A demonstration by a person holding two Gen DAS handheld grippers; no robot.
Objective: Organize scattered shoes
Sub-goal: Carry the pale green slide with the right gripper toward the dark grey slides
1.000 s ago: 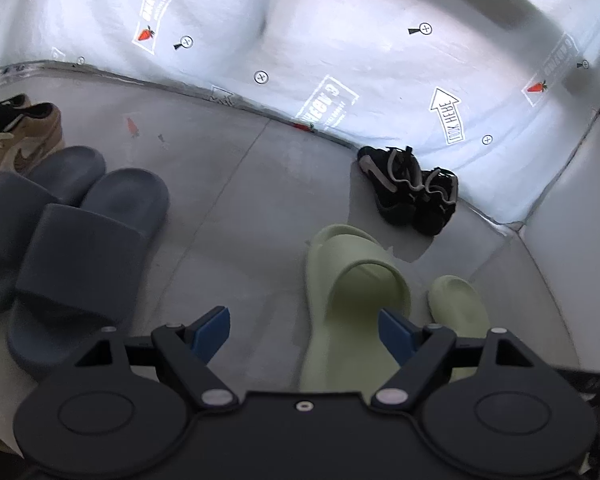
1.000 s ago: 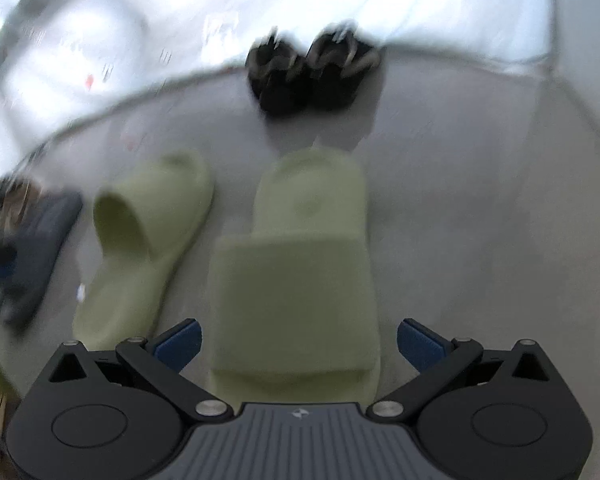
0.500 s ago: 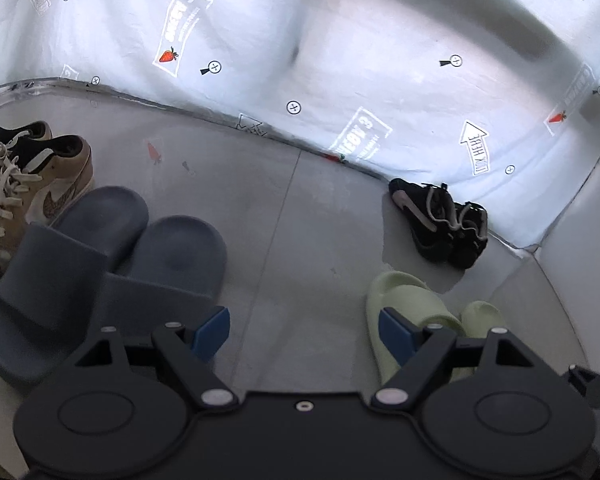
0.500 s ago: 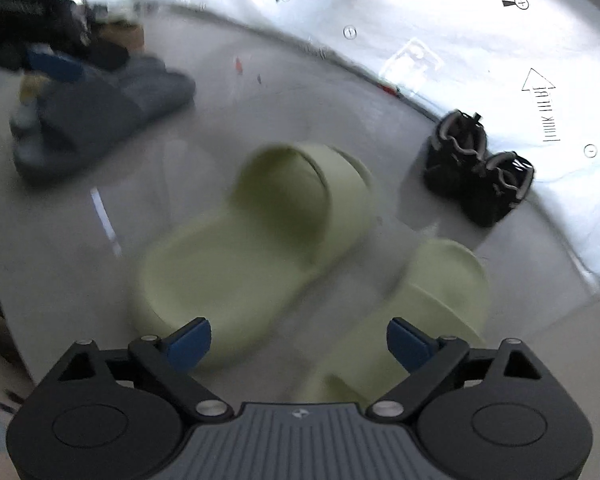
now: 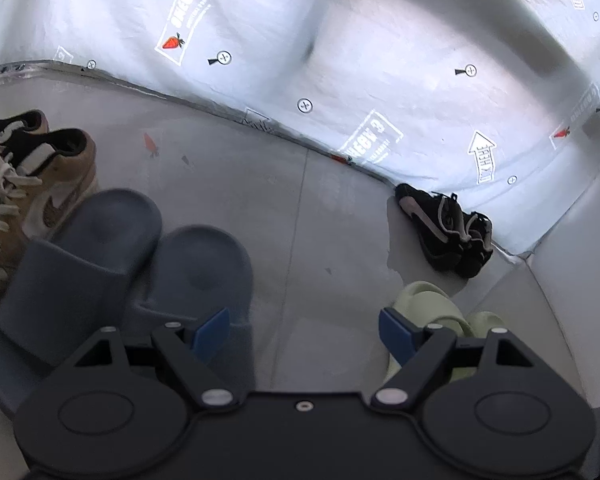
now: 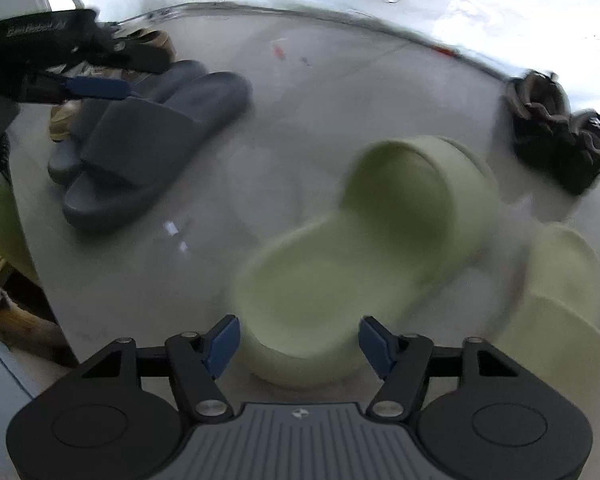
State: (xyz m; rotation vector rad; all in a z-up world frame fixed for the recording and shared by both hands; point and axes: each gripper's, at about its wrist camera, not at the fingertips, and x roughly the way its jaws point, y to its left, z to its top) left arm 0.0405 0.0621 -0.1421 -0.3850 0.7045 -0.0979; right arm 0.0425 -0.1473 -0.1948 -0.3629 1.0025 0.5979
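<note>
Two pale green slides (image 6: 364, 240) (image 6: 556, 304) lie on the grey floor in front of my right gripper (image 6: 298, 342), which is open with its jaws either side of the nearer slide's heel, not touching. They show at lower right in the left wrist view (image 5: 432, 304). A pair of dark blue slides (image 5: 112, 256) (image 6: 148, 136) lies side by side. My left gripper (image 5: 304, 330) is open and empty just right of the blue slides; it shows in the right wrist view (image 6: 96, 88) above them.
Tan sneakers (image 5: 32, 184) stand left of the blue slides. Black sneakers (image 5: 448, 228) (image 6: 560, 136) sit against the white plastic-covered wall (image 5: 340, 40) near the corner. A white panel (image 5: 580, 280) closes the right side.
My left gripper has shifted left, from the green slide toward the blue slides. My right gripper has swung left from the one green slide to the other and narrowed a little.
</note>
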